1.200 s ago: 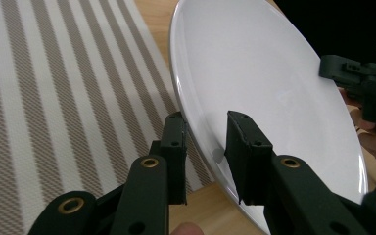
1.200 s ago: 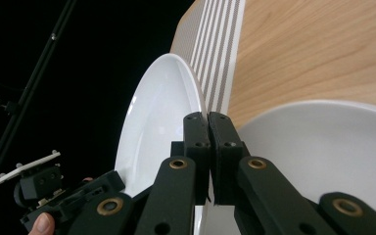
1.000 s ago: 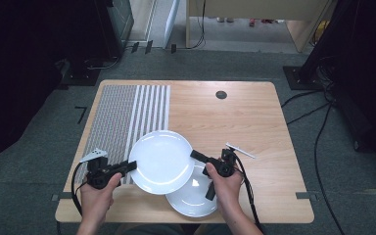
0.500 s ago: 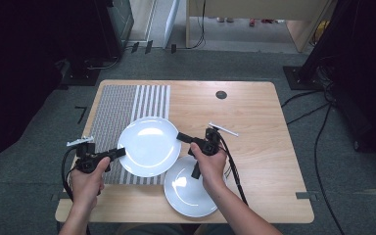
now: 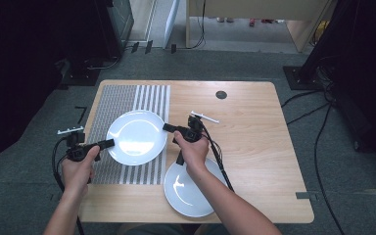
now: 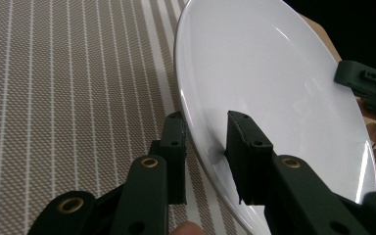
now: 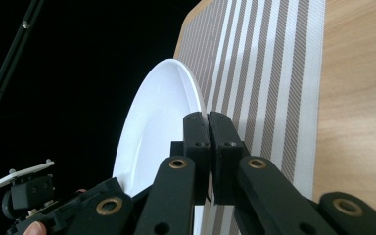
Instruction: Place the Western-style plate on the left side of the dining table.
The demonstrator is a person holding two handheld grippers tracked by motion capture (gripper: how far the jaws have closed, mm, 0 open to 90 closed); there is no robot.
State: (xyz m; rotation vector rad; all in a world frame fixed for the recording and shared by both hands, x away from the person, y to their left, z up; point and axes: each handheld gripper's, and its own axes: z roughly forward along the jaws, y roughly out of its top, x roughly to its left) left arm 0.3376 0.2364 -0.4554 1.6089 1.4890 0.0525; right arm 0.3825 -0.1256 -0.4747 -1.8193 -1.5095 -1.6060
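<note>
A white plate [image 5: 137, 137] hangs level above the striped placemat [image 5: 127, 98], carried between both grippers. My left gripper [image 5: 108, 143] grips its left rim and my right gripper [image 5: 169, 128] grips its right rim. In the left gripper view the jaws [image 6: 205, 132] straddle the plate [image 6: 274, 88] at its edge, over the placemat [image 6: 68, 98]; the other gripper [image 6: 367, 83] holds the far rim. In the right gripper view the jaws [image 7: 208, 117] pinch the thin rim of the plate [image 7: 156, 132], almost touching each other. A second white plate [image 5: 192, 187] lies flat near the front edge.
The wooden table [image 5: 254, 127] has a black round cap [image 5: 221, 94] at the back. Cables trail from both grippers toward the person. Dark furniture and floor cables surround the table. The placemat [image 7: 264, 73] covers the table's left part.
Both grippers have carried the plate leftward and away from the person, from above the second plate to over the placemat. The second plate now lies uncovered.
</note>
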